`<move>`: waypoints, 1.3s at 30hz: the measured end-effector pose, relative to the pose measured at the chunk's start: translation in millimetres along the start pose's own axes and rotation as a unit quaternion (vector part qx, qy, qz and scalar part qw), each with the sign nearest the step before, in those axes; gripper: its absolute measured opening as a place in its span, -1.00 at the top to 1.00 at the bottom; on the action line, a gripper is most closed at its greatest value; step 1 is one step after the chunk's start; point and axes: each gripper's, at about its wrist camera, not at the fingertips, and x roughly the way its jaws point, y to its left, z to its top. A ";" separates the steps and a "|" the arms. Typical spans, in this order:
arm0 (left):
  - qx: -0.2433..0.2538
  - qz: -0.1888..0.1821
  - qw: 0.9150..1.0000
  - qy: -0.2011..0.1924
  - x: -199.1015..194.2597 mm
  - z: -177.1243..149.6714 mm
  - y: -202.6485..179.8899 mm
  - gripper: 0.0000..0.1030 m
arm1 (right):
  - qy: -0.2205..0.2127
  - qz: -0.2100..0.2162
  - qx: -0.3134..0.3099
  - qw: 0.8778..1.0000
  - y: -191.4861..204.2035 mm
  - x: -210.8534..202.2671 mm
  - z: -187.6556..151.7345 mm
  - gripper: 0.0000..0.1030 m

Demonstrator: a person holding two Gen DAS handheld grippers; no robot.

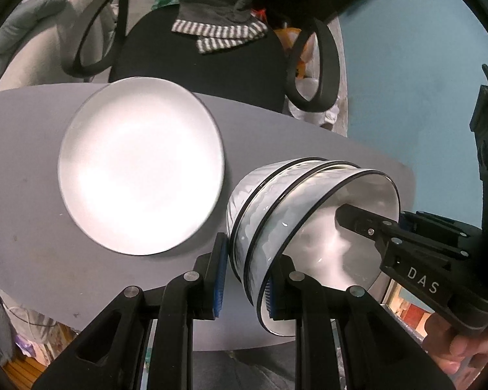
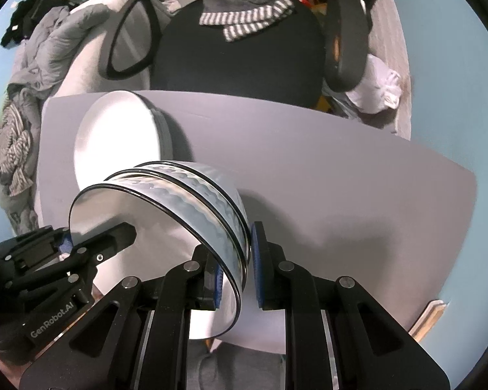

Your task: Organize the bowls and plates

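Stack of three nested bowls (image 1: pixel 276 214), glossy white inside, pale blue wave-patterned walls with thin black rims, held clear above the near edge of the grey table (image 1: pixel 32 227). Left gripper (image 1: pixel 247 279) clamps one side of the stacked rims; right gripper (image 2: pixel 236 273) clamps the opposite side. White plate (image 1: pixel 140 165) with dark rim lies flat toward the table's far edge; black chair (image 1: pixel 205 65) stands beyond.

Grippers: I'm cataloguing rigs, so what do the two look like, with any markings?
Both are black linkage frames with silver pivot pins and blue ribbed pads. The left gripper reads "GenRobot.AI" on its body; the right gripper shows "DAS".
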 end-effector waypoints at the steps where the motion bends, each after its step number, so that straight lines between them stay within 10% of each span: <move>1: -0.004 0.000 1.000 -0.002 -2.8 0.3 4.9 0.63 | 0.000 -0.001 -0.004 1.000 5.7 0.3 1.9 0.70; 15: -0.074 -0.036 0.996 -0.015 -3.5 28.1 62.0 0.72 | 0.025 0.005 0.009 1.000 38.3 21.0 38.9 0.72; 39: -0.047 -0.028 0.998 0.006 11.5 42.9 70.0 0.41 | 0.028 0.020 0.028 0.999 47.5 19.2 46.8 0.78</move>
